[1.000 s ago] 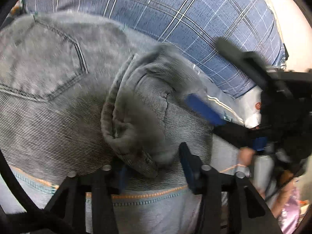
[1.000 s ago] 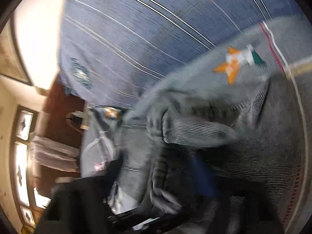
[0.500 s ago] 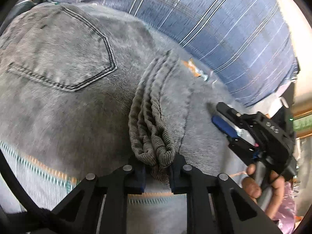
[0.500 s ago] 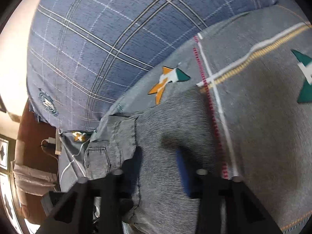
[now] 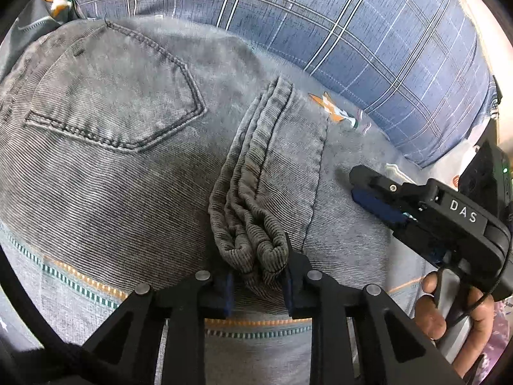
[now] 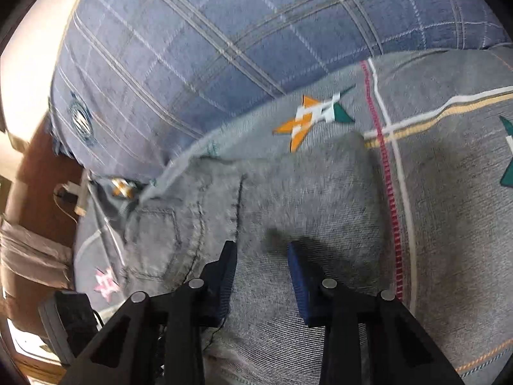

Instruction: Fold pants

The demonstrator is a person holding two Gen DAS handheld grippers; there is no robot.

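In the left wrist view we see the grey pants spread over most of the frame, lying on a grey patterned bedsheet that shows along the bottom and at the upper left. A back pocket sits at the centre left. Our left gripper, at the bottom centre, has its fingers pressed against a bunched stack of folded layers; the lowest part of that bunch disappears between the pads, so we cannot count the layers there. A blue plaid pillow fills the top, its upper edge cut off by the lens rim.

At the right of that view our right gripper lies over the pants; only one blue pad is plain from this side. The hand holding it is partly cut off at the lower right.

The right wrist view is blurred. There the right gripper has its fingers set apart with nothing between them, hovering over the pants in the middle of the frame. Whether the tips touch the cloth we cannot tell. The left edge shows brown furniture, too smeared to make out.
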